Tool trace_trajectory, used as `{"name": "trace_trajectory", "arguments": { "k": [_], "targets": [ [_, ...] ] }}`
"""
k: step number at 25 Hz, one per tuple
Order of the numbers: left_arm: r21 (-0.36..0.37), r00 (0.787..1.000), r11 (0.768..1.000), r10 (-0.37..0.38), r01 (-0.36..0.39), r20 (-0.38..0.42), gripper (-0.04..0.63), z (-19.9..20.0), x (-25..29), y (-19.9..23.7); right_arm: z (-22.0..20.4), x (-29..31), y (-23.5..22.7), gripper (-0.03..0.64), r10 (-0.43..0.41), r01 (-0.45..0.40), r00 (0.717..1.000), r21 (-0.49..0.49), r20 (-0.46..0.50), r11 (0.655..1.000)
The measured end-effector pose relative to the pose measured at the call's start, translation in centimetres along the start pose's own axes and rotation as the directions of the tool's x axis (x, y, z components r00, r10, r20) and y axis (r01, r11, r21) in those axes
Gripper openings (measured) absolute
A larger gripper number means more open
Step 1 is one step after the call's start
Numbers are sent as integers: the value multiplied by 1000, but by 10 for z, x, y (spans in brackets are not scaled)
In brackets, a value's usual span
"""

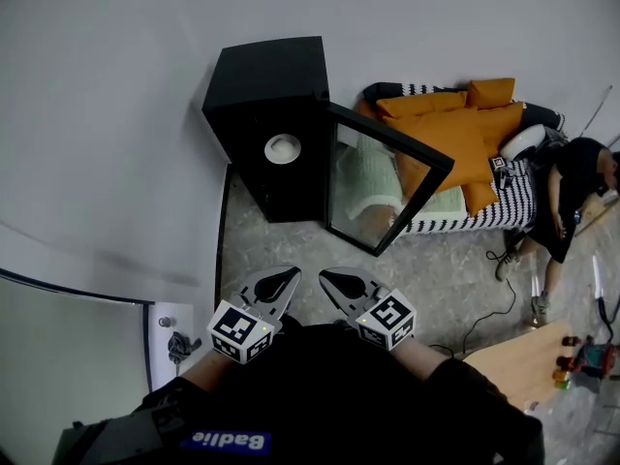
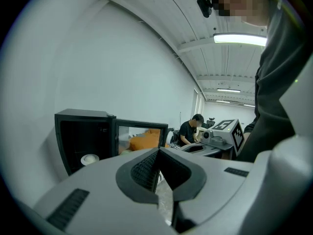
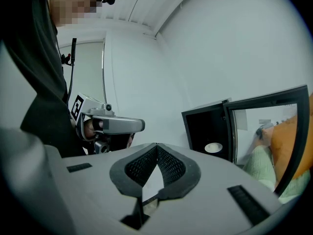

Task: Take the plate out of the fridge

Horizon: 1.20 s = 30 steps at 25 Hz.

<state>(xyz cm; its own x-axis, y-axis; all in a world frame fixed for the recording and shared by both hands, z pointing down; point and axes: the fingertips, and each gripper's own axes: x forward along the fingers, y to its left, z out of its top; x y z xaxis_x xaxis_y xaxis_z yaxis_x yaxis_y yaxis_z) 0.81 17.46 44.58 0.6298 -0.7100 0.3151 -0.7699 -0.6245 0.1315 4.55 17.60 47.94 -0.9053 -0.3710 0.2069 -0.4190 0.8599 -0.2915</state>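
Left claw (image 1: 294, 275): jaws closed tip to tip, nothing between them. Right claw (image 1: 324, 276): jaws likewise together, empty. Both are held side by side close to the body, above the floor (image 1: 291, 250), pointing toward the fridge (image 1: 266, 85) and well apart from it. Fridge: small, black, standing on the floor against the white wall (image 1: 116, 114). Its door (image 1: 383, 177) is swung open to the right; the glass panel shows orange and pale green. Plate (image 1: 283, 148): white, round, sitting low inside the dark fridge compartment with nothing else seen beside it; it shows in all three views. Neither claw touches it. Right of the fridge, beyond the door: bed (image 1: 484, 211) with a black-and-white striped cover, orange cushions (image 1: 455, 134) piled on it. Person in black (image 1: 572, 187) at far right, beside the bed. Black cable (image 1: 494, 303) lies across the floor at right. Corner of a wooden counter (image 1: 523, 361) at near right; small coloured items (image 1: 581, 356) at its edge, too small to identify.
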Motion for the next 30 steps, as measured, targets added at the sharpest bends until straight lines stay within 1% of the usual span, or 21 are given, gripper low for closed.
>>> {"name": "trace_trajectory", "arguments": {
  "k": [5,7,10,17,22,25,27,30],
  "targets": [
    [4,1000,1000,-1,1,-10,8,-3,15,26,0,14,-19,9,-29,30,999,12,-22,999],
    [2,1000,1000,-4,4,-15,8,-4,21,44,5,25,-28,9,-49,49,998,12,-34,999],
    [14,1000,1000,-12,13,-27,6,-1,34,79,14,44,-49,9,-99,100,994,18,-45,995],
    [139,998,990,-2,10,-57,8,0,63,169,32,111,-83,9,-180,181,980,12,-83,983],
    [161,994,987,1,16,-106,8,-12,71,228,42,153,-99,9,-232,237,966,30,-111,971],
    [185,990,983,29,-2,-141,8,-23,79,262,44,173,-106,9,-263,270,956,42,-133,962],
    [219,985,976,55,-18,-162,8,-33,87,283,43,181,-109,9,-282,292,948,49,-148,955],
    [308,977,951,92,-28,-194,8,-48,104,305,40,186,-117,9,-306,319,937,59,-167,946]
  ]
}}
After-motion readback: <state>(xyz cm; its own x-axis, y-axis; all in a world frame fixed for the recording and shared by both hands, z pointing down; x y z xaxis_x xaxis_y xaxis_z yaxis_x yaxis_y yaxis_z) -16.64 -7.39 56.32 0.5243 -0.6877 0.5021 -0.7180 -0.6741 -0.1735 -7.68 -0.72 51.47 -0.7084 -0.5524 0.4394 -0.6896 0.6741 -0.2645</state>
